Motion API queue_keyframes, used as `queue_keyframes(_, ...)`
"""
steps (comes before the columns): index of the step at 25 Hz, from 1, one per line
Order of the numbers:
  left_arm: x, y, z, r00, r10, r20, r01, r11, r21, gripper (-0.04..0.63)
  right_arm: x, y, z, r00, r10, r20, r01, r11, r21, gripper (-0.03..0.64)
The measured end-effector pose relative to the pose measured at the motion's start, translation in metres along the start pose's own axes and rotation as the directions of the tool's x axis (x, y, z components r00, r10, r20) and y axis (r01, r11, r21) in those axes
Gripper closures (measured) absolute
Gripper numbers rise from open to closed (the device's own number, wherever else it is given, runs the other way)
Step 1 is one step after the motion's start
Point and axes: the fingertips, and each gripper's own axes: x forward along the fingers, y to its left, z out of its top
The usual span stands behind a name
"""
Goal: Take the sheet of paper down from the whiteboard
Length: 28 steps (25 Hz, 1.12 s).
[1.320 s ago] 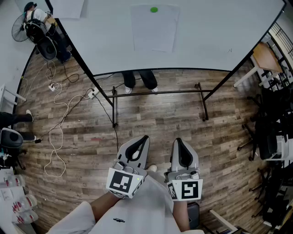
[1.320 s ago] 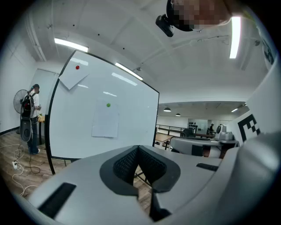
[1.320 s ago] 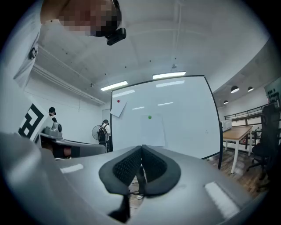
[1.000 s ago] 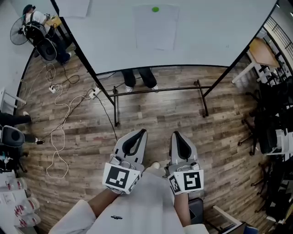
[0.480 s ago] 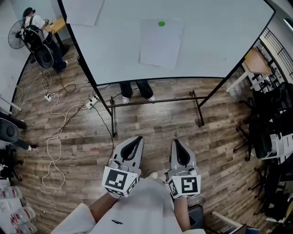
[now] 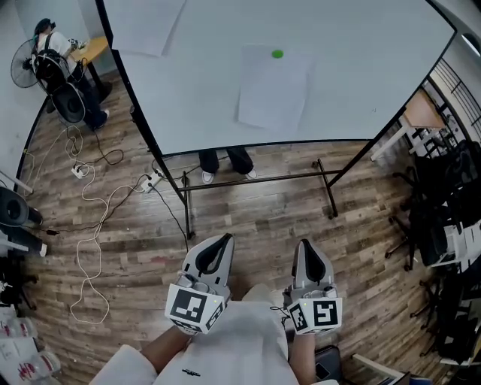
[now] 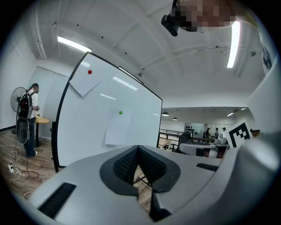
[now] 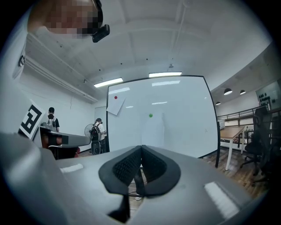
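A white sheet of paper (image 6: 275,88) hangs on the whiteboard (image 6: 361,68), pinned at its top by a green magnet (image 6: 277,53). The same sheet (image 7: 119,128) shows in the left gripper view, and faintly (image 8: 153,131) in the right gripper view under the green magnet (image 8: 150,115). My left gripper (image 6: 219,242) and right gripper (image 6: 309,249) are held low and close to the body, well short of the board, both pointing toward it. Both are shut with nothing between the jaws.
A second sheet (image 6: 147,22) with a red magnet (image 7: 90,72) hangs at the board's upper left. The board's metal stand (image 6: 255,179) and a person's legs (image 6: 224,162) are below it. Cables (image 6: 90,225) lie left on the wood floor; a fan (image 6: 30,64), a person, chairs (image 6: 443,218) stand at the sides.
The whiteboard and sheet have come lower and larger in the head view as I move toward them. Both grippers stay shut; the right one has shifted slightly right.
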Motion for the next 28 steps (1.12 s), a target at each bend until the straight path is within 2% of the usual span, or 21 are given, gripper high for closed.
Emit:
queue_keyframes(4, 0.015, 0.016, -0.003, 1.000, 0.014, -0.018, -0.015, 1.000, -0.017, 0.589, 0.022, -0.001, -0.002, 1.000, 0.016, -0.008, -0.016, 1.000, -0.007, 0.618)
queue_keyframes(11, 0.075, 0.042, 0.003, 0.997, 0.068, -0.030, -0.068, 0.998, 0.002, 0.589, 0.096, -0.029, -0.006, 0.996, 0.093, -0.014, -0.094, 0.996, -0.015, 0.618)
queue_keyframes(19, 0.187, 0.064, 0.037, 0.986, 0.162, -0.027, -0.161, 0.986, 0.038, 0.589, 0.200, -0.107, 0.029, 0.986, 0.163, 0.043, -0.164, 0.986, 0.021, 0.618)
queue_keyframes(28, 0.284, 0.071, 0.067, 0.966, 0.258, 0.018, -0.259, 0.965, 0.035, 0.589, 0.278, -0.185, 0.056, 0.970, 0.233, 0.076, -0.235, 0.972, 0.019, 0.618)
